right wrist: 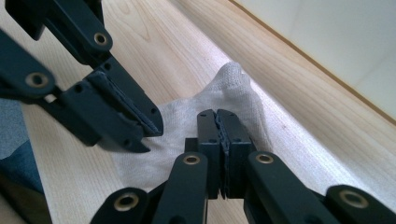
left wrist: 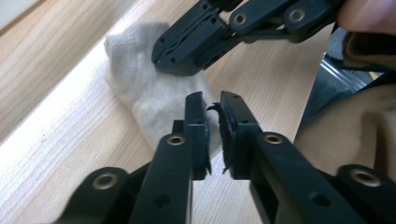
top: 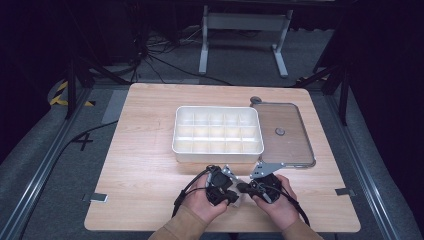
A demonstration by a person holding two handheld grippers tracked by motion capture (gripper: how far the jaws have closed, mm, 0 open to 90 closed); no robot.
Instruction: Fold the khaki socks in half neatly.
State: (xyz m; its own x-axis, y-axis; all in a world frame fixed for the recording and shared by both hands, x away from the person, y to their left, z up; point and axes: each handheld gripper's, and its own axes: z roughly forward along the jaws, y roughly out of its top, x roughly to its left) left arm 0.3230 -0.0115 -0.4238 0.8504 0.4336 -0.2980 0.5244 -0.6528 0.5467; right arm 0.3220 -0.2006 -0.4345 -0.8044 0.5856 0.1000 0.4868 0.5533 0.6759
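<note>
sock [top: 239,196]: mostly hidden between both grippers, lower centre, high view | sock's lower end: covered by right gripper [right wrist: 218,116] in its own view

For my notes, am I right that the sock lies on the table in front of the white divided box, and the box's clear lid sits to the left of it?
Not quite: the lid sits to the right of the box, as the high view shows. The sock does lie on the table in front of the box.
</note>
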